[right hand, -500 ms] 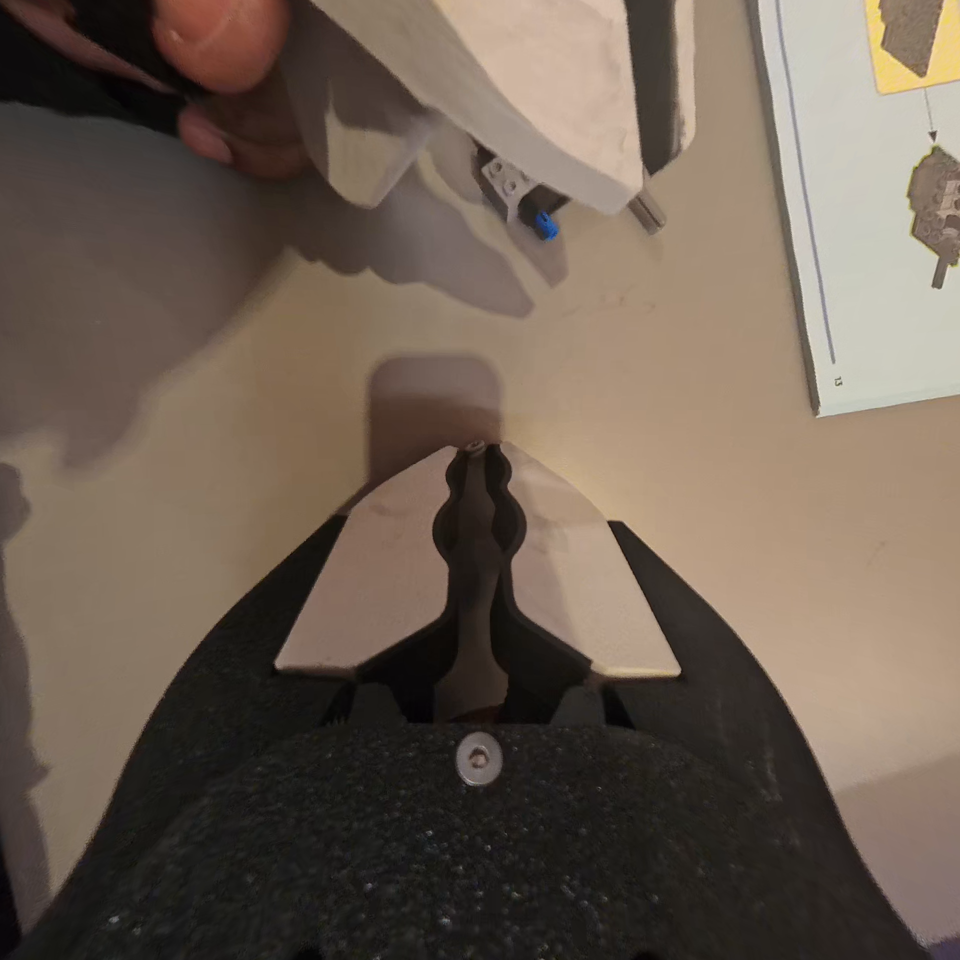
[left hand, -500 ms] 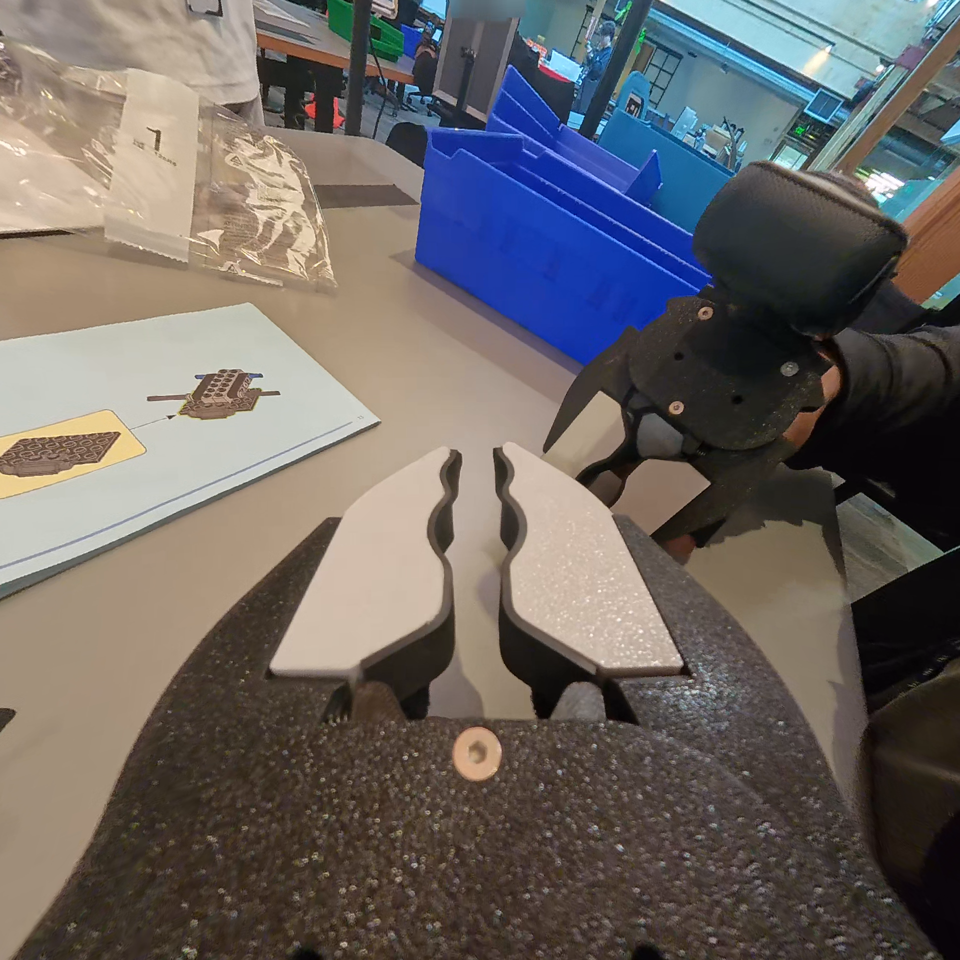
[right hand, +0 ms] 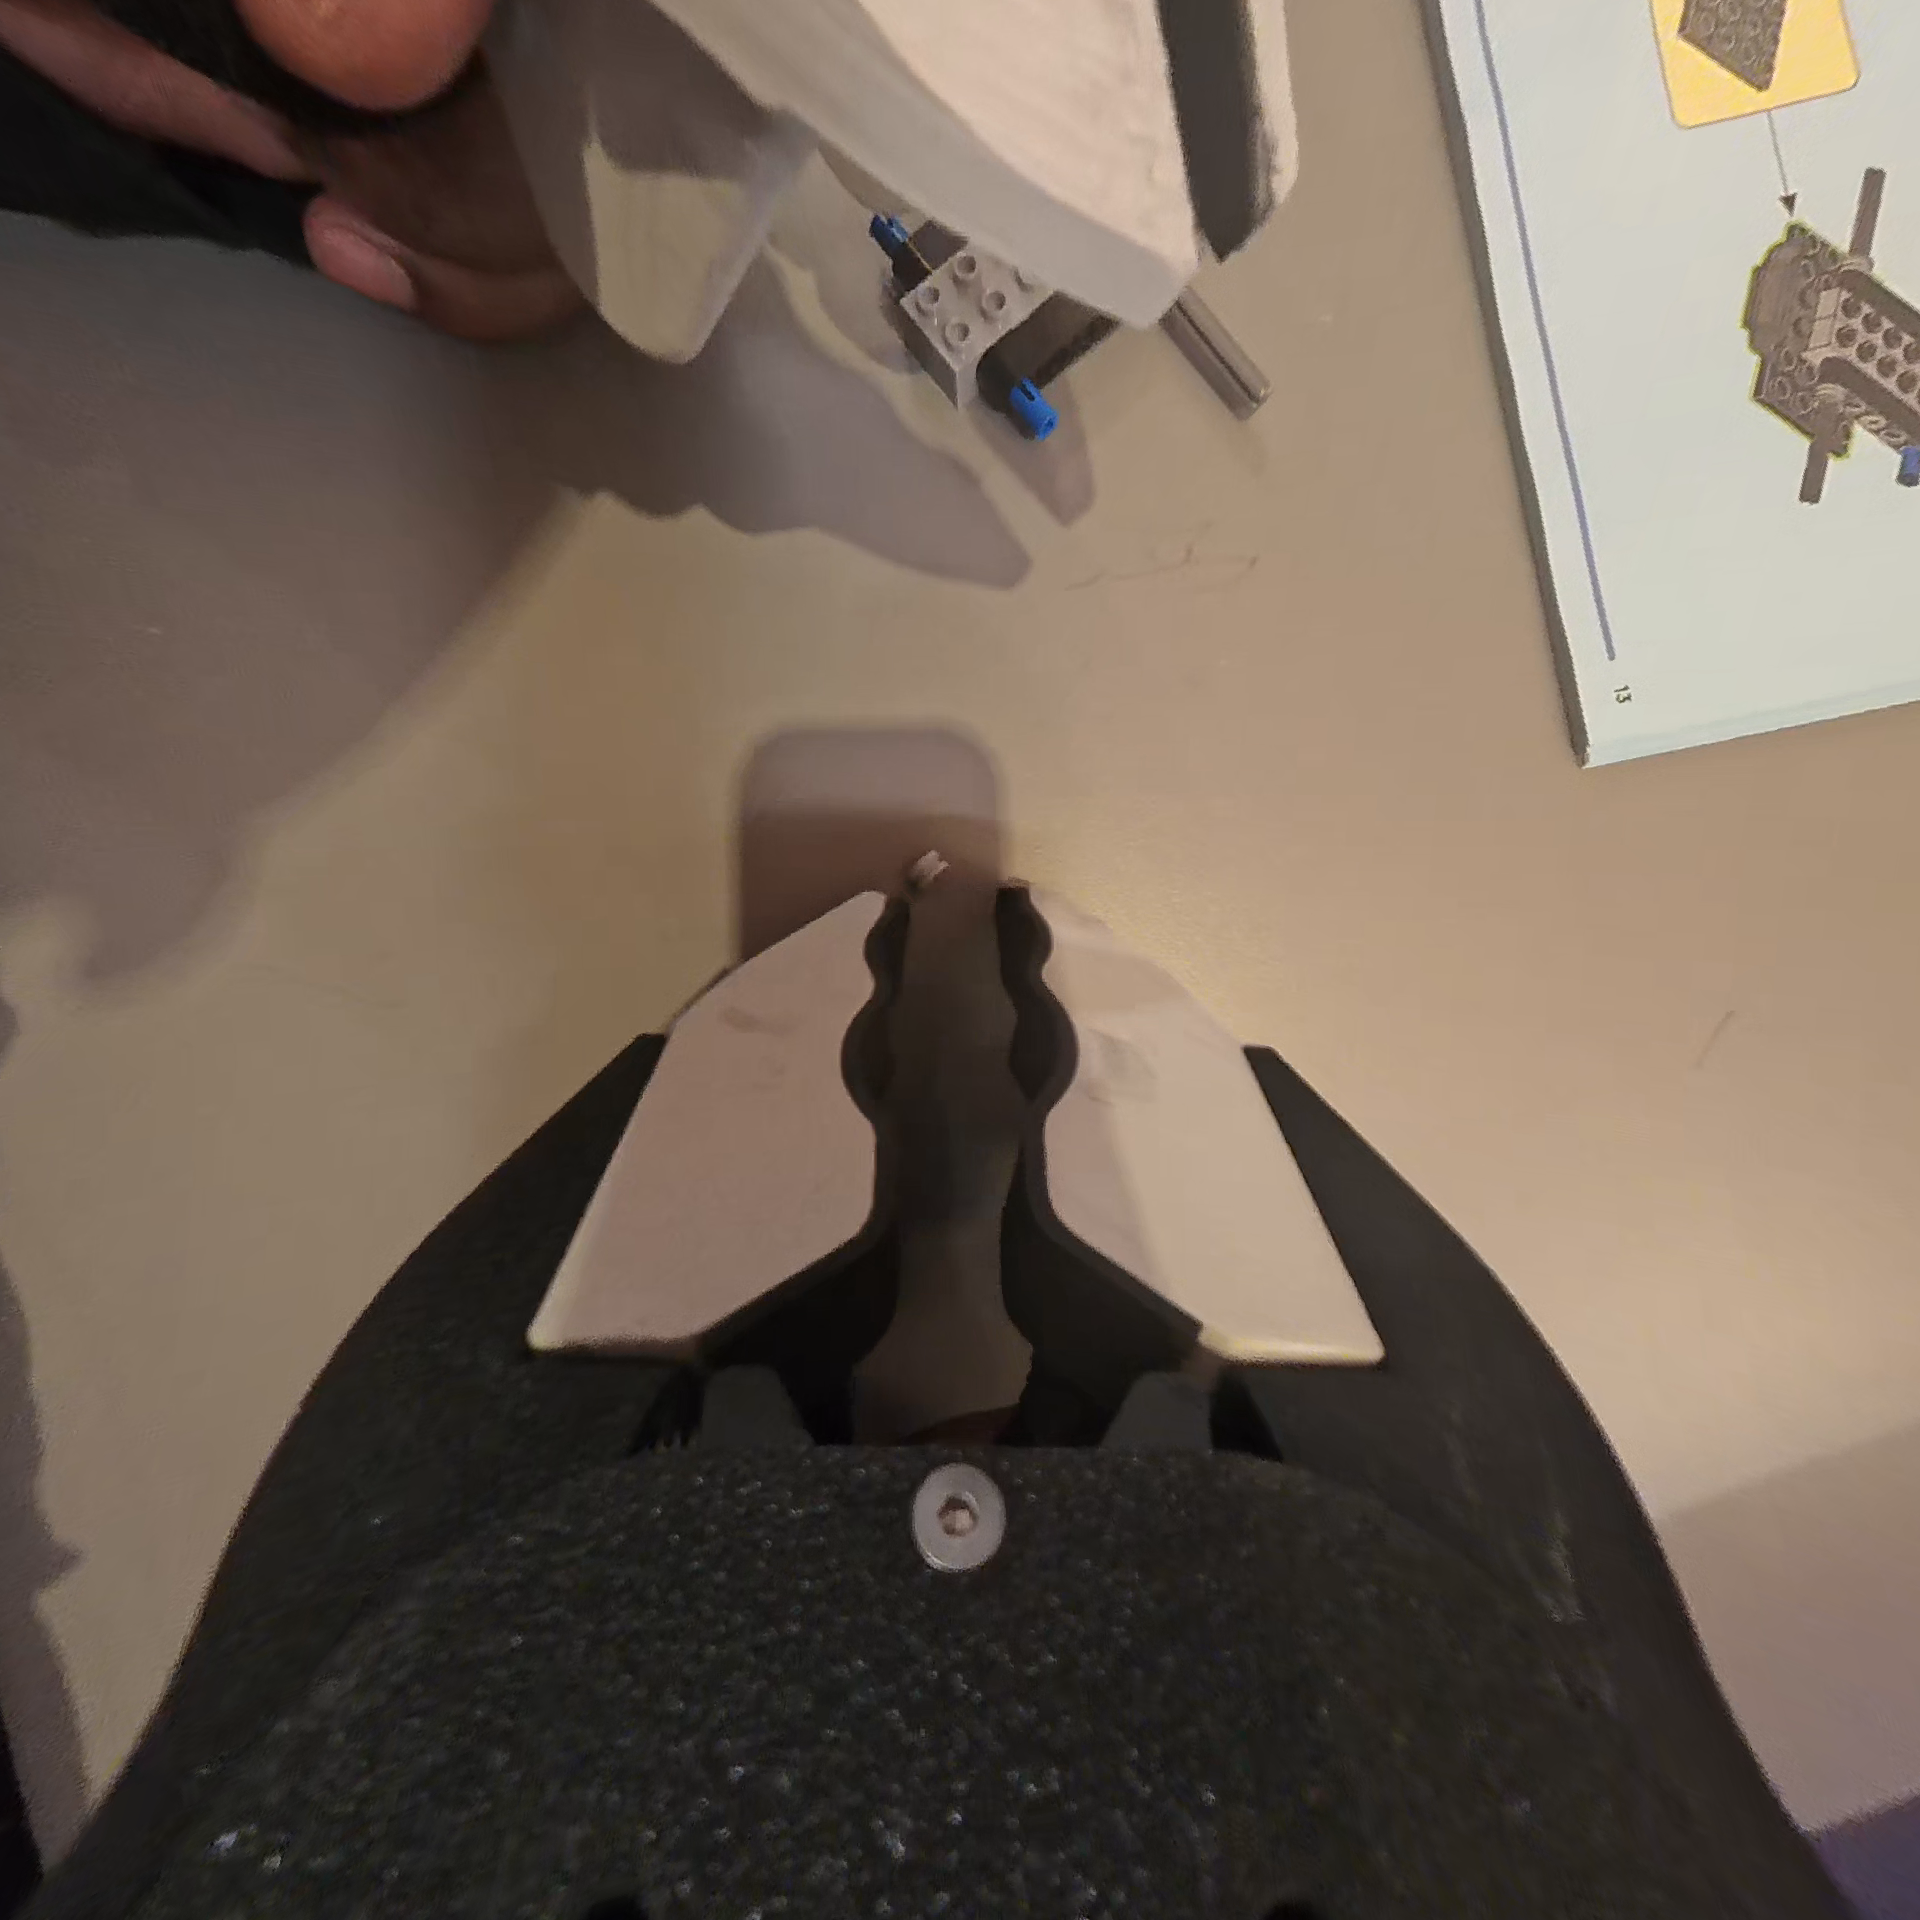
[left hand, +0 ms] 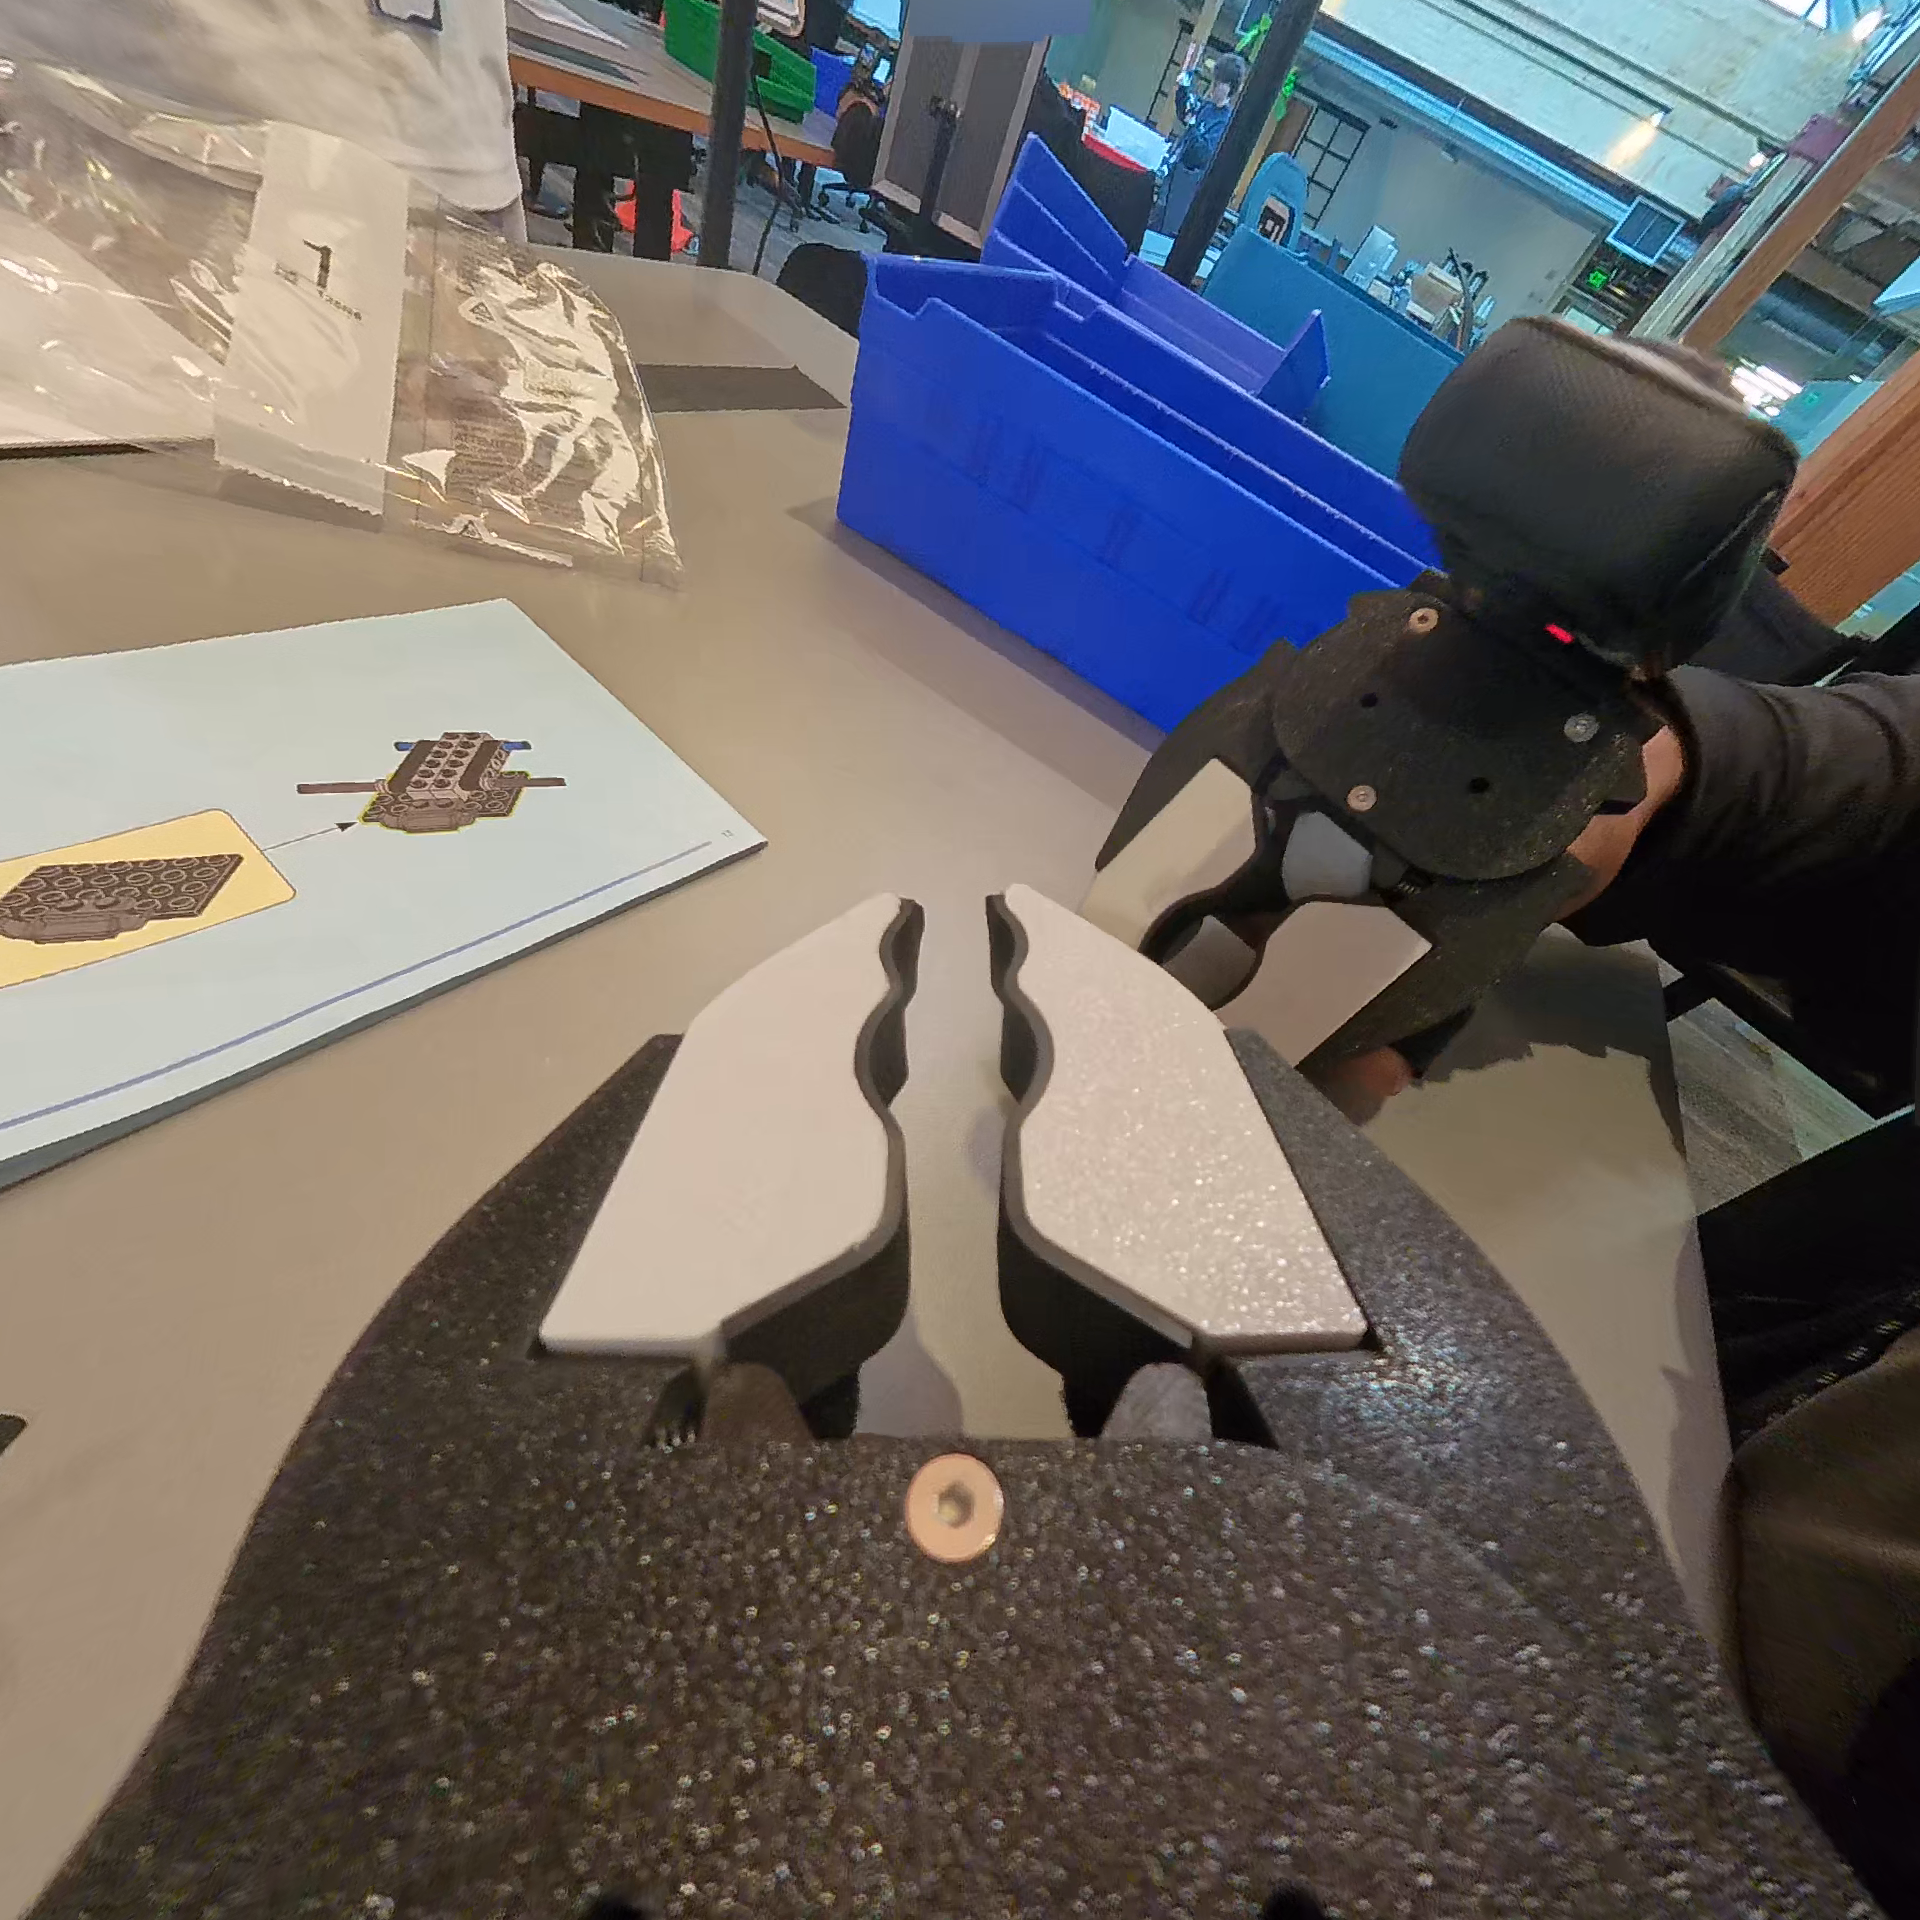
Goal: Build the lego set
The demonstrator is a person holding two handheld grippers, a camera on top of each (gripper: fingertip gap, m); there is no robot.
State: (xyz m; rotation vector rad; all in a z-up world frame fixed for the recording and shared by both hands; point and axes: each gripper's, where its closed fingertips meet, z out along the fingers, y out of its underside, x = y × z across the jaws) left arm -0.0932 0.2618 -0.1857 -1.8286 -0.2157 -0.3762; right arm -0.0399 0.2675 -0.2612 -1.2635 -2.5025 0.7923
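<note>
Left gripper (left hand: 951, 909): released. The jaws are a narrow slot apart and the left wrist view shows only bare desk (left hand: 831, 675) through the slot, nothing clamped. It sits low over the desk.

From the right wrist view, a small brick assembly (right hand: 961, 301) lies on the desk right under the left gripper's fingers (right hand: 987, 114). It has a grey studded block, blue pins at both ends and a dark axle (right hand: 1221, 358) sticking out to one side. One finger covers about half of it. It sits below that finger, not between the pads. Can't tell whether the finger touches it. A hand (right hand: 416, 208) is wrapped around that gripper's grip at top left.

Right gripper (right hand: 951, 894): released too. It points almost straight down at the desk with its jaws apart and only shadowed desk between them. A tiny pale piece (right hand: 925, 864) sits just off its left fingertip, and the other pad is well clear of it. It's too blurred and small to say what it is or whether the tip touches it.

The two grippers are close together, with the right one just beside the left.

Around them:
- An open instruction booklet (left hand: 364, 831) lies flat on the desk, near the assembly but apart from it.
- Clear plastic bags (left hand: 499, 395) lie beyond the booklet.
- Blue bins (left hand: 1091, 499) stand at the far side of the desk.
</note>
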